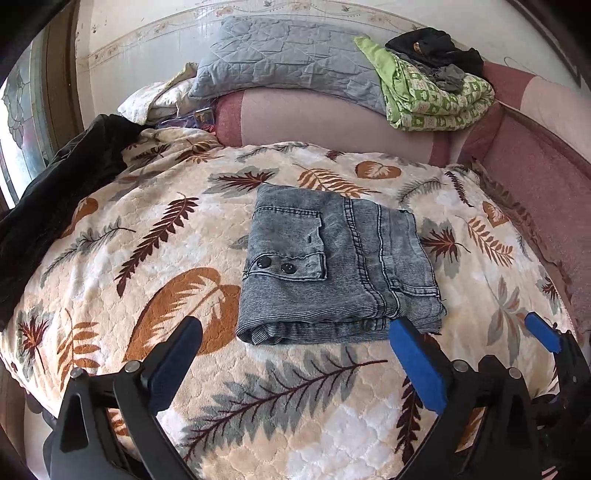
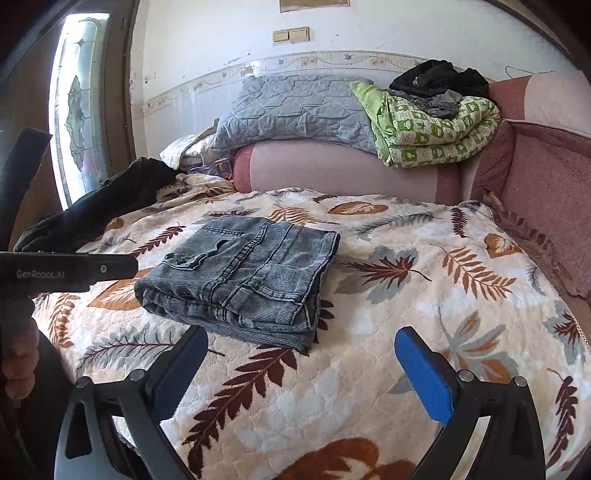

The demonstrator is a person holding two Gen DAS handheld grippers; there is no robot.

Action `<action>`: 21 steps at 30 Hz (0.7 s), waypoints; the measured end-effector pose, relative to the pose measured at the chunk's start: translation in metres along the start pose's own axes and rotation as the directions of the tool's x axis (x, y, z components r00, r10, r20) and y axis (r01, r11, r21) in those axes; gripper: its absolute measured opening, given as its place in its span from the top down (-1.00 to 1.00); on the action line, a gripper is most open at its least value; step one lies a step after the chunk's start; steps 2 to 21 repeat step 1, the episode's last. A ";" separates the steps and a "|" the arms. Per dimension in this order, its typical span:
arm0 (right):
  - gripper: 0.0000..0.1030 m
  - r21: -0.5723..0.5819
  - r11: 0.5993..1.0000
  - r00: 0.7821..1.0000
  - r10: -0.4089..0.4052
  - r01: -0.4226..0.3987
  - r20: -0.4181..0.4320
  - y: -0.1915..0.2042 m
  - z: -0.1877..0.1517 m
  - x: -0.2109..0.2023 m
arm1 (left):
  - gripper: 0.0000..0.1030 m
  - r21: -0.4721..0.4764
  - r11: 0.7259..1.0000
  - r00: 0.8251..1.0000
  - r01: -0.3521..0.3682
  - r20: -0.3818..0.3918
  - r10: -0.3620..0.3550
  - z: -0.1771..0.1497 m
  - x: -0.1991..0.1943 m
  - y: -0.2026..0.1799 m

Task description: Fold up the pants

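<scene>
Left gripper and right gripper, bottom of frame, black with blue pads, both spread wide and empty. Folded grey denim pants lie mid-frame on a cream leaf-print blanket.

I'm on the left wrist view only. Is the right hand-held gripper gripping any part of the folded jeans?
Observer: No. The right hand-held gripper is open, and the folded jeans have only their near corner by its fingertips, clear of both pads.
Operator: How does my own side look from there?
Observer: The left hand-held gripper shows its black body at that view's left edge, with a hand on the handle below.
Operator: Anything higher on the wall?
Observer: Two yellowish switch plates above the grey quilt.
</scene>
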State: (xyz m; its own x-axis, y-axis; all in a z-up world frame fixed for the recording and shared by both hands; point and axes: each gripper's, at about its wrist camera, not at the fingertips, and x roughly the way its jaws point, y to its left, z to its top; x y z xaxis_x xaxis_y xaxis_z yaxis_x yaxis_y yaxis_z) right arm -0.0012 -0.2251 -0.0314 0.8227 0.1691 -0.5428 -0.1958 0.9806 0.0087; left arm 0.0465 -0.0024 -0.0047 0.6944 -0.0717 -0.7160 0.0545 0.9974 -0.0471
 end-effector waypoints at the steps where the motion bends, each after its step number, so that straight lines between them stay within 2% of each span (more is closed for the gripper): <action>1: -0.99 -0.001 1.000 1.000 -0.001 0.001 -0.002 0.000 0.000 0.000 | -0.96 0.004 1.000 1.000 -0.004 0.002 0.004 0.001 0.000 -0.002; 21: -0.99 -0.001 1.000 1.000 -0.001 0.001 -0.002 0.000 0.000 0.000 | -0.96 0.004 1.000 1.000 -0.004 0.002 0.004 0.001 0.000 -0.002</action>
